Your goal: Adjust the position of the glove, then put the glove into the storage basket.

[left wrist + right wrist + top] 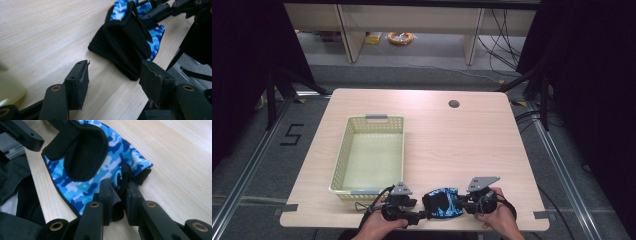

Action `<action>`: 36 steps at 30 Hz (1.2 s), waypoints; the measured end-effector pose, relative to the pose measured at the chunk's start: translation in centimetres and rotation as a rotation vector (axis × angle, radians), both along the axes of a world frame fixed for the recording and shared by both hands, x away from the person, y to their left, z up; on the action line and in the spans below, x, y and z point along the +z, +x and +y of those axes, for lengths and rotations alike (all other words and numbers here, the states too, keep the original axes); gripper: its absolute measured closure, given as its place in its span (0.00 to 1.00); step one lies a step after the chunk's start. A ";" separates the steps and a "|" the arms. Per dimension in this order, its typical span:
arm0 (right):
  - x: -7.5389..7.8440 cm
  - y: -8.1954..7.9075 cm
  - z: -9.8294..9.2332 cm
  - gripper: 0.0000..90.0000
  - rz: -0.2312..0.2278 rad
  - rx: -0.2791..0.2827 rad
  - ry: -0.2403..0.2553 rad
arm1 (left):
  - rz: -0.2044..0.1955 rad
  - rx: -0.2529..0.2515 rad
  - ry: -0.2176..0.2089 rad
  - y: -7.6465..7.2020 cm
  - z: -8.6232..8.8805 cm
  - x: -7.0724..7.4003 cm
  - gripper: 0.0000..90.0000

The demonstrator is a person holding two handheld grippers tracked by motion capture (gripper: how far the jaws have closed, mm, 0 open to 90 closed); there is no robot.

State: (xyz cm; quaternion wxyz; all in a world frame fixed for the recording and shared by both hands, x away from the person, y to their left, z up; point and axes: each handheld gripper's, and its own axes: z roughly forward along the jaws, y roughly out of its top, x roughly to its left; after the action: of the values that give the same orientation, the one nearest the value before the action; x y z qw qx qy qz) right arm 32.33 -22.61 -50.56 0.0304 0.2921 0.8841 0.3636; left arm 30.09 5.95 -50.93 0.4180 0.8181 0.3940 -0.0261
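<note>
Pinching the blue camo glove point(100, 167) at its edge, right gripper point(119, 202) props it at the table's point(452, 135) near edge so the unclenched left gripper point(112, 77) can grab it, basket point(343, 150) waiting beyond.

high view: above, facing table point(432, 130) | claw views: close, low | shared: glove point(443, 202)

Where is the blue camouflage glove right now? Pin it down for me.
In the high view the blue camouflage glove lies at the table's near edge, right of the basket, between the open left claw and the right claw, which pinches its edge.
</note>
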 end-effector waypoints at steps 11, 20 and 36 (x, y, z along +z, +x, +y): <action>-0.4 0.0 -0.2 0.88 0.004 0.007 0.038 | 0.044 0.012 -0.033 0.8 -0.5 -0.3 0.49; -0.5 0.2 -0.1 0.88 -0.015 0.015 0.043 | 0.049 0.037 -0.072 0.8 -1.4 -0.7 0.60; 0.2 -0.3 -0.3 0.88 0.011 -0.027 0.044 | -0.028 -0.038 -0.105 0.0 -2.2 -0.3 0.87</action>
State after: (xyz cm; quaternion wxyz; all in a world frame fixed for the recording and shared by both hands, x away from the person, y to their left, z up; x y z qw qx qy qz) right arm 31.98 -22.91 -50.38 0.0243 0.3066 0.8720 0.3807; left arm 30.05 3.73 -51.19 0.4650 0.8028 0.3708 -0.0432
